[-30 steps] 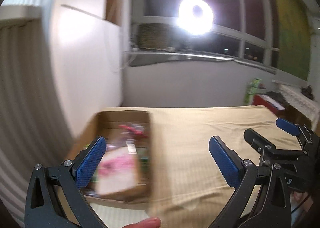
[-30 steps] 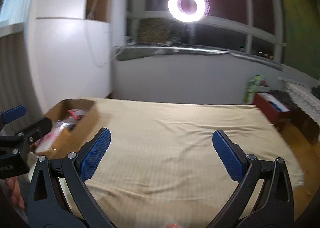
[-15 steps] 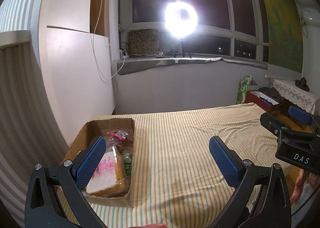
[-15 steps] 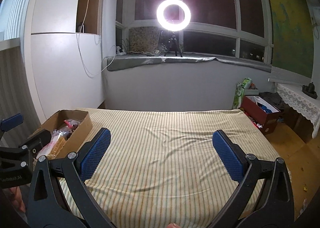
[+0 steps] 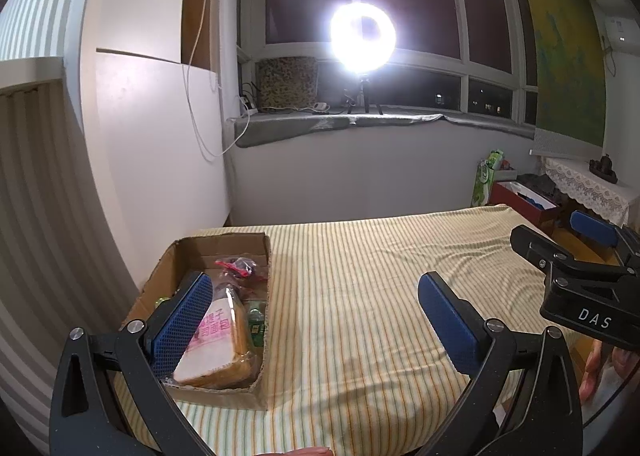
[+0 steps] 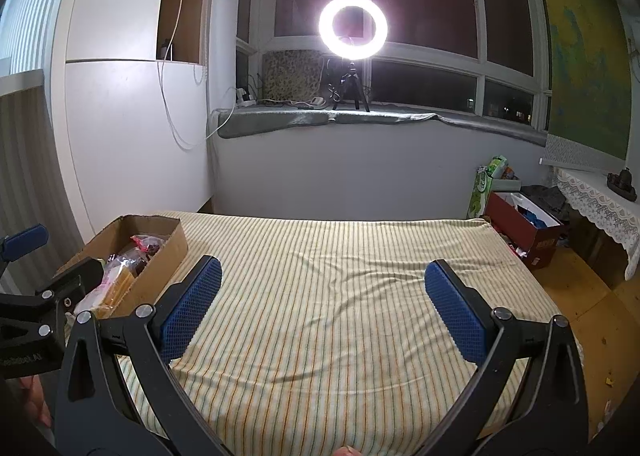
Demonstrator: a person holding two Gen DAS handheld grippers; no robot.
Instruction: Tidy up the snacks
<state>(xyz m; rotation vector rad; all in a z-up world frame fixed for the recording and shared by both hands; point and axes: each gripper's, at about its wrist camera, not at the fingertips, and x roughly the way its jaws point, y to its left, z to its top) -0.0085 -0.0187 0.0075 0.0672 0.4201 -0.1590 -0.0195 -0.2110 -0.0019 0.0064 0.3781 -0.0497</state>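
Note:
An open cardboard box (image 5: 224, 246) (image 6: 160, 256) sits at the left edge of the striped bed. Inside lie a bagged bread loaf with a pink label (image 5: 218, 340), a clear bag with a red tie (image 5: 238, 268) and small green packets (image 5: 256, 322). My left gripper (image 5: 316, 316) hovers open over the bed, its left finger in front of the box, nothing between the pads. My right gripper (image 6: 324, 304) is open over the bare middle of the bed, empty. Each gripper shows at the edge of the other's view.
The striped sheet (image 6: 340, 276) covers the bed. A white cabinet wall (image 5: 152, 160) rises behind the box. A ring light (image 6: 353, 26) stands on the windowsill. Right of the bed are a red box (image 6: 524, 228), a green bag (image 6: 486, 180) and a lace-covered table (image 6: 600, 208).
Both views have gone from motion blur to steady. The cameras swung slightly, so the box sits a little further left and lower in the left wrist view. Both grippers stayed open.

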